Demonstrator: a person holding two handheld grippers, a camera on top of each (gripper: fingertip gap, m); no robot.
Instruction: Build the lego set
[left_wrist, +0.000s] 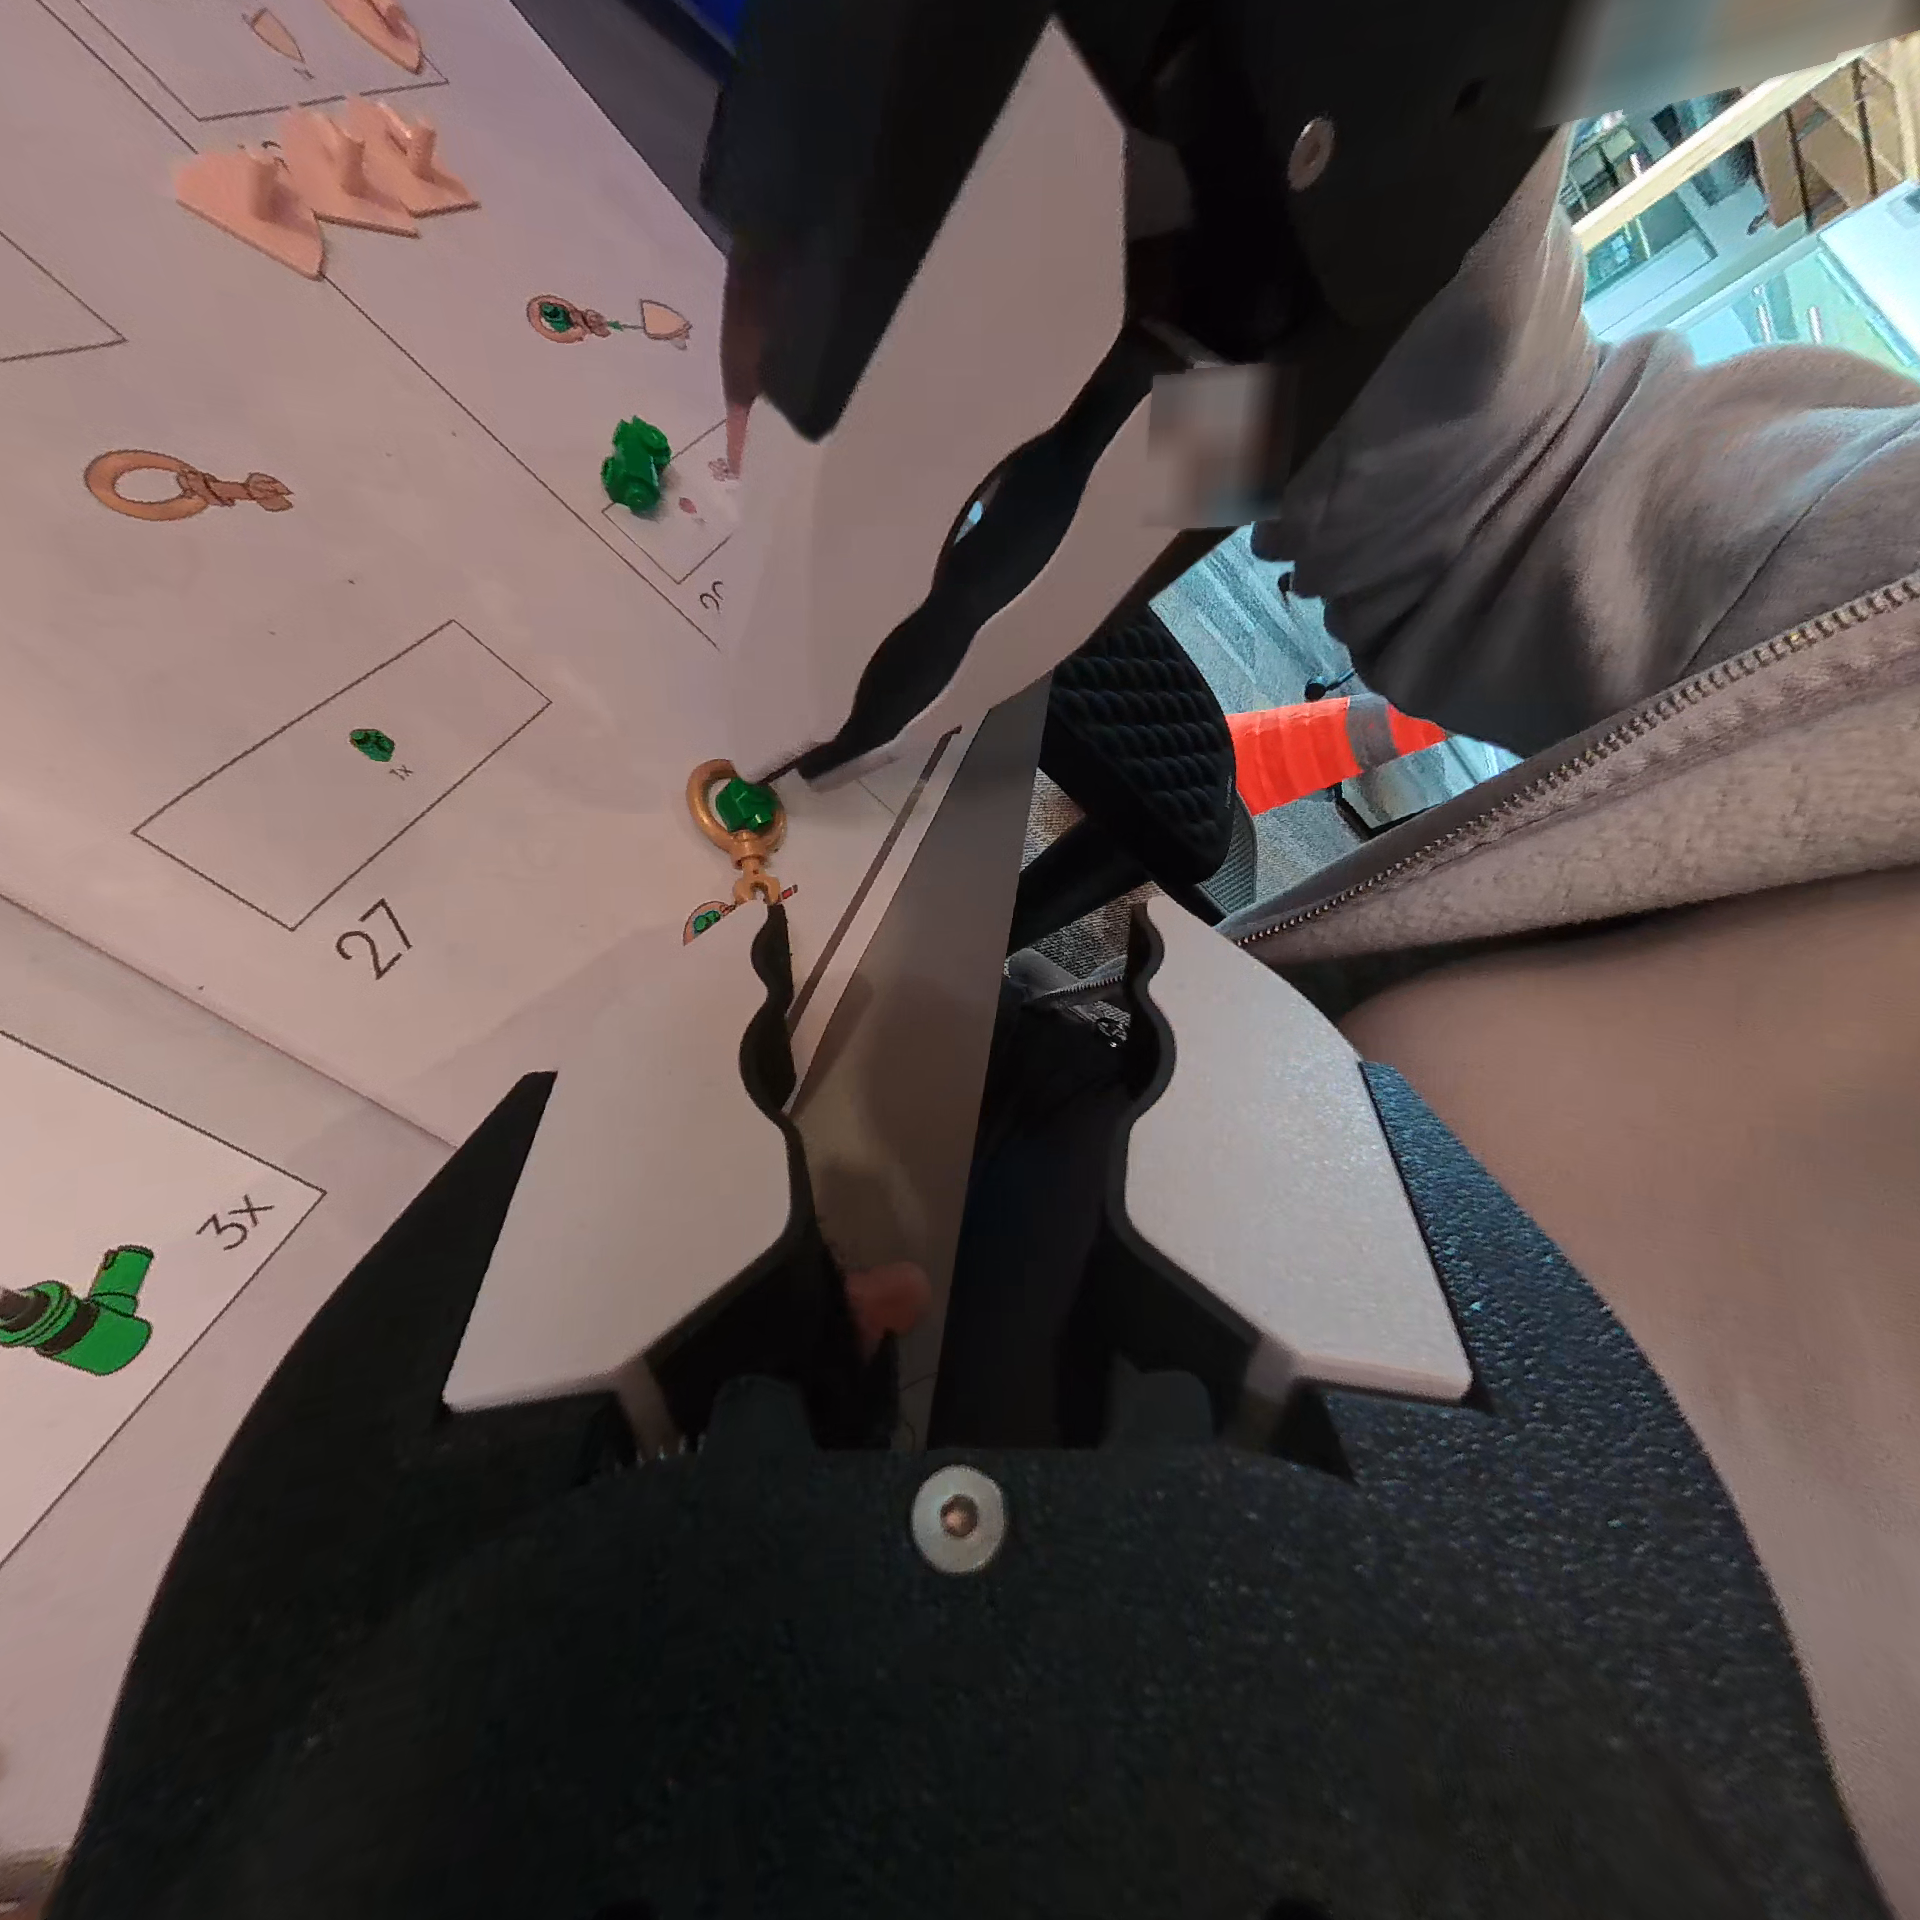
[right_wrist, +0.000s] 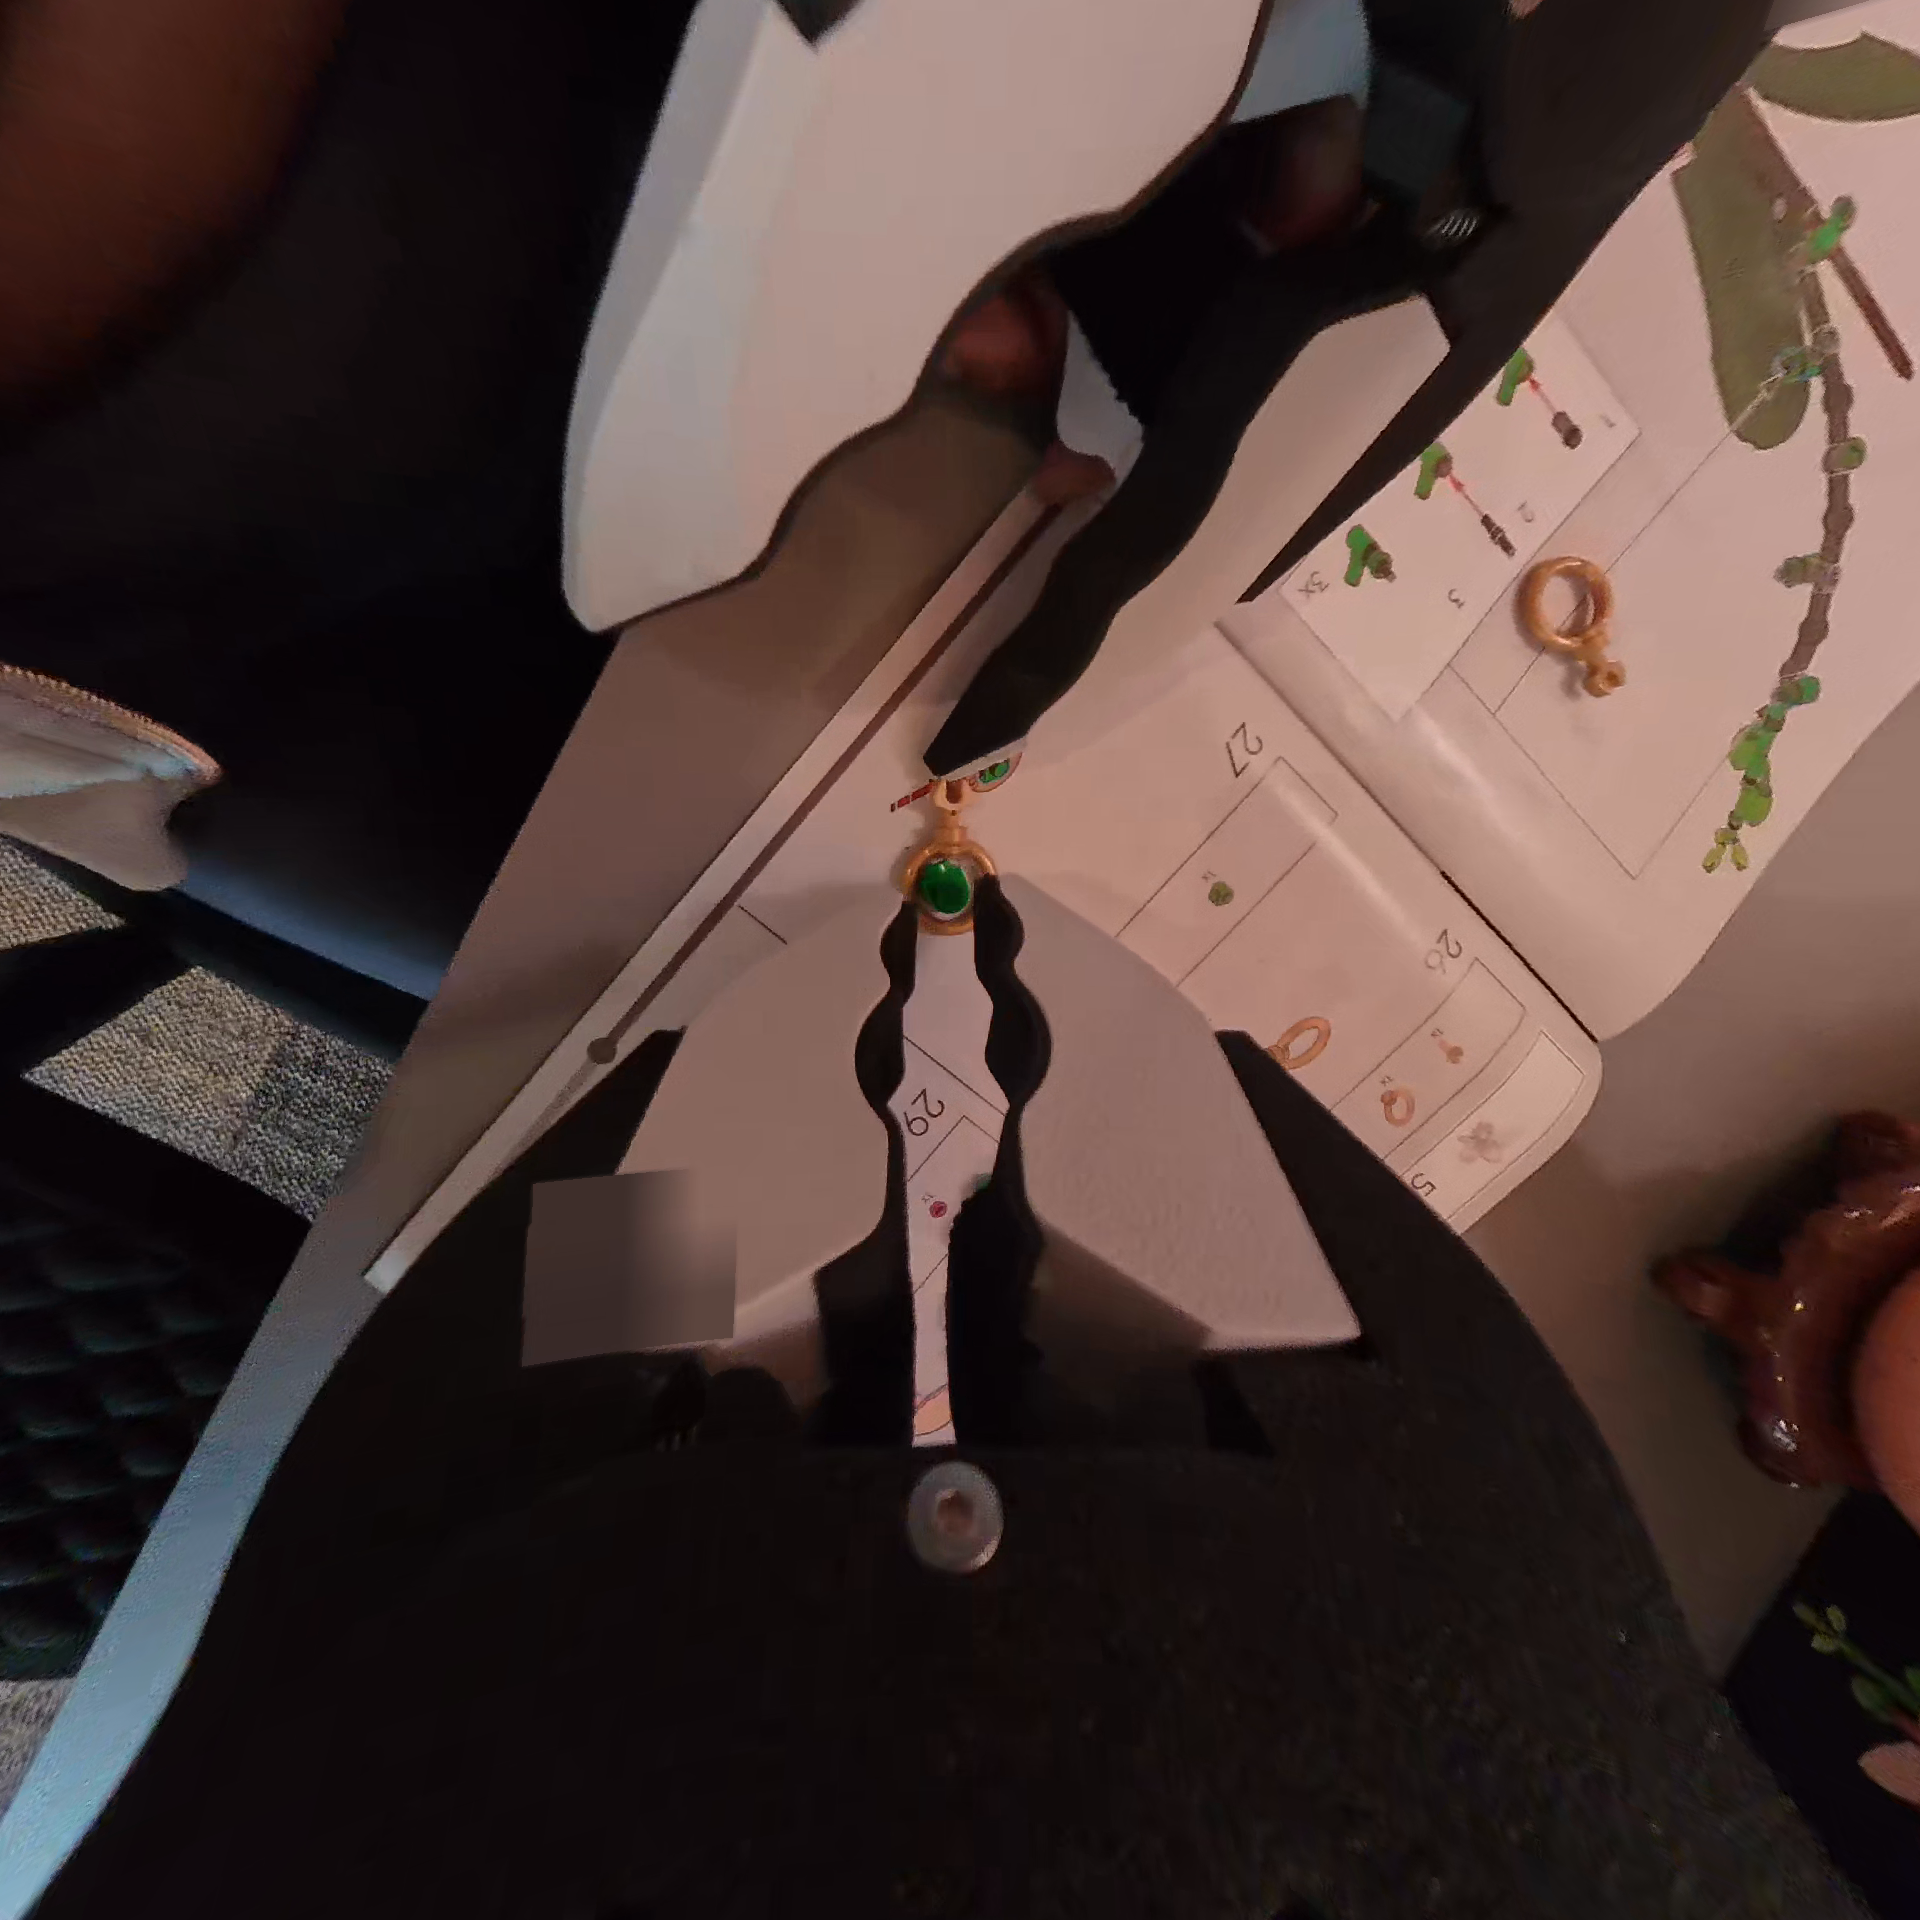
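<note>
1. Gold ring piece (right_wrist: 943, 862) w/ small green stud (right_wrist: 945, 886) seated in its loop sits between the two tongs, over the open instruction booklet (right_wrist: 1299, 862) near the table edge (right_wrist: 665, 935).
2. R gripper (right_wrist: 948, 902): jaws nearly closed, tips clenched on the ring/green stud end.
3. L gripper (left_wrist: 771, 914): in its own view the fingers look spread at the base, one tip just at the ring's clip end. R view shows that tip (right_wrist: 971, 743) touching the clip. Can't tell if it's actually gripping.
4. Loose bits on booklet: another green piece (left_wrist: 636, 464) farther up the page, pink petal pieces (left_wrist: 332, 192) near top left, a second gold ring (right_wrist: 1569, 618) lying apart on the right page.
5. Person's grey zip jacket (left_wrist: 1610, 831) visible beyond the table edge.
</note>
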